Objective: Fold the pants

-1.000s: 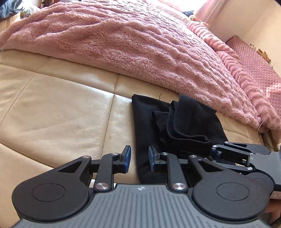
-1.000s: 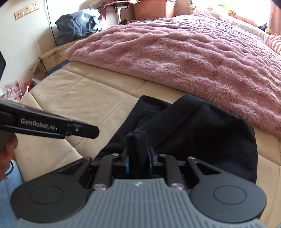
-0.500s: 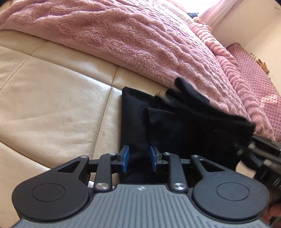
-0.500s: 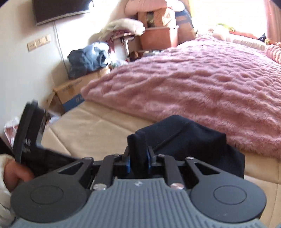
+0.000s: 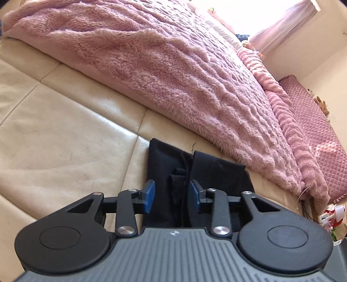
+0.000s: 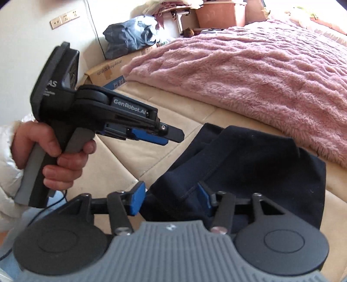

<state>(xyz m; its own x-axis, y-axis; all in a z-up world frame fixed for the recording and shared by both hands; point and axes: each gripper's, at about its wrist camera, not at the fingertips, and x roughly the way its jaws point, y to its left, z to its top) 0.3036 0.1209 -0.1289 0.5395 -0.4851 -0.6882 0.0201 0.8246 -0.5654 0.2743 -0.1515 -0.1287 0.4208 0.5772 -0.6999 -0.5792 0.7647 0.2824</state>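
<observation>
The black pants [image 5: 219,173] lie folded on the beige leather mattress [image 5: 65,138], close to the pink blanket's edge. My left gripper [image 5: 171,195] hovers over their near end. Its jaws are opening, and the cloth seen between the blue pads lies below them, unpressed. In the right wrist view the pants [image 6: 260,158] sit bunched in layers. My right gripper [image 6: 171,199] is opening too, with a fold of cloth lying loose between its pads. The left gripper [image 6: 171,136] shows there from the side, held by a hand [image 6: 54,151] above the mattress, left of the pants.
A fluffy pink blanket [image 5: 173,65] covers the bed behind the pants. A quilted pink cover [image 5: 314,121] lies at the far right. A cardboard box [image 6: 108,71] and a blue bag [image 6: 132,32] stand by the wall at the left, under wall sockets [image 6: 65,18].
My right gripper was shut on a raised fold of the pants; its jaws now stand apart and the fold has dropped. My left gripper has shifted over the pants and widened.
</observation>
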